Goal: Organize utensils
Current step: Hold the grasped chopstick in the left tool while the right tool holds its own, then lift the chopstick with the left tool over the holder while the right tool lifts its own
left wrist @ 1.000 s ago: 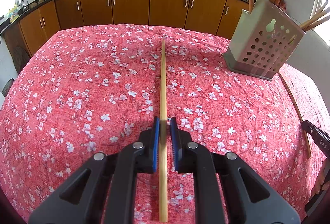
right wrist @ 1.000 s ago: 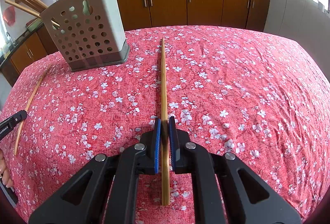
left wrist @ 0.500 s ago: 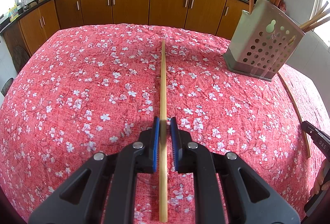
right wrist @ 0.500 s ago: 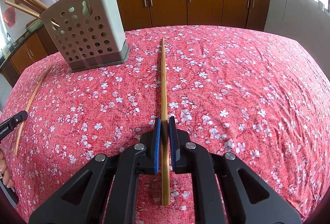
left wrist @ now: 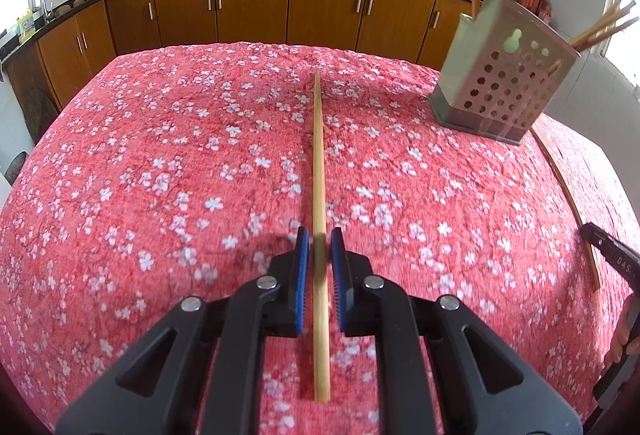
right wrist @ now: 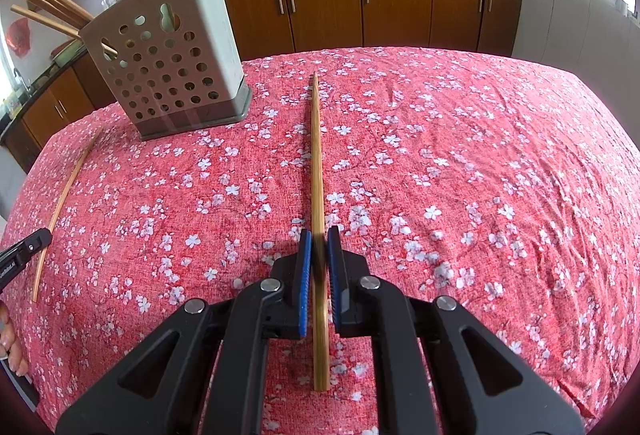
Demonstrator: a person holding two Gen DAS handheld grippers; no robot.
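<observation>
Blue-padded left gripper (left wrist: 319, 243) and right gripper (right wrist: 319, 243) each clamp a chopstick (left wrist: 319, 155).

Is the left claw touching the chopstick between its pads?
Touching. The left wrist view shows the left claw with both blue pads closed against the chopstick.

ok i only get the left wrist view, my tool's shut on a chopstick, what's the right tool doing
observer: the right tool is shut on a chopstick of its own, which points toward the cabinets
operator: where's the utensil holder from that side
observer: the utensil holder stands upright to the left of that chopstick, apart from it
operator: any more utensils lying past it on the right
observer: none shows; right of that chopstick there is only the floral tablecloth
</observation>
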